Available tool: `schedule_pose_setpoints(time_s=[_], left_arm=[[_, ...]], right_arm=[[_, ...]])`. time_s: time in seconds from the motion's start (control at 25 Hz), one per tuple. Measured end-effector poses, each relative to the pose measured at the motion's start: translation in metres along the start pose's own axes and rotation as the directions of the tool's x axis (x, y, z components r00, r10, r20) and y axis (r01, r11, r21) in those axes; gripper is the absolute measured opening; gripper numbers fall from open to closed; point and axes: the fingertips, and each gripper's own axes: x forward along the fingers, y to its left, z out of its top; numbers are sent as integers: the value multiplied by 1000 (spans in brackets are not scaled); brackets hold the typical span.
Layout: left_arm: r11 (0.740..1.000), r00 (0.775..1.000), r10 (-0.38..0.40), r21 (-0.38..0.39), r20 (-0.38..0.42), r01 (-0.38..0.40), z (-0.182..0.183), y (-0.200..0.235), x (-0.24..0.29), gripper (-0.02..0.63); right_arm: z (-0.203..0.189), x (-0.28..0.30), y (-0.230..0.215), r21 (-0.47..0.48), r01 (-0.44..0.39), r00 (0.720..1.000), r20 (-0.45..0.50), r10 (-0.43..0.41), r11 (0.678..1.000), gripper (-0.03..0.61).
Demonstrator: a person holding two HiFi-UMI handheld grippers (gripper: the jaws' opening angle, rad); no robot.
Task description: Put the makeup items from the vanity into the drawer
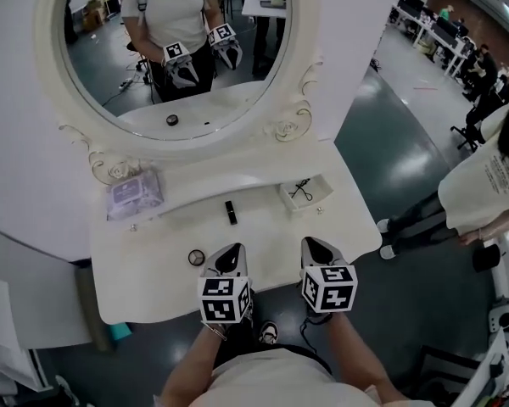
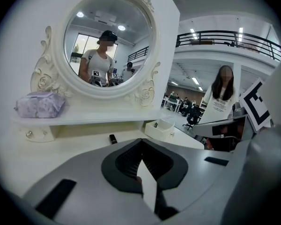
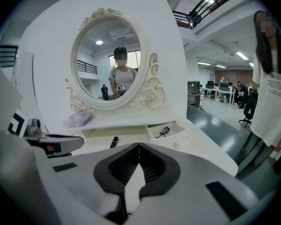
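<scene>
In the head view, a white vanity tabletop (image 1: 153, 287) with an oval mirror (image 1: 178, 49) stands in a wide, grey-floored hall. The left gripper (image 1: 230, 258) and right gripper (image 1: 319, 249) are held side by side over its front edge, both aimed down toward the mirror. A black makeup tube (image 1: 230, 212) lies ahead of the left gripper, its long axis toward the mirror. A round compact (image 1: 196, 257) sits just left of that gripper. The small drawer (image 1: 287, 199) stands open at the right.

In the left gripper view, the fingers (image 2: 126, 161) meet at the tips with nothing between them, and the tube (image 2: 113, 138) lies beyond.

In the right gripper view, the fingers (image 3: 117, 165) are closed and empty, with the tube (image 3: 114, 142) ahead to the left and the drawer (image 3: 171, 136) ahead to the right.
</scene>
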Motion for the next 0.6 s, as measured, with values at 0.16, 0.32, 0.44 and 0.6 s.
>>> schedule_pose_setpoints(time_s=[0.16,0.32,0.44,0.6], left_arm=[[1000,1000,15,26,11,-15,-2,-8,-18,5],[999,999,45,31,18,-45,-9,-8,-32,5],[998,998,57,14,24,-57,-12,-8,-35,5],[998,997,66,4,29,-66,-11,-8,-34,5]], right_arm=[[-10,-11,9,19,-29,1000,1,29,999,17],[-17,-16,14,32,-46,999,-5,46,998,17],[-21,-17,16,46,-59,998,-6,59,997,17],[-22,-17,17,49,-65,998,-13,66,997,17]])
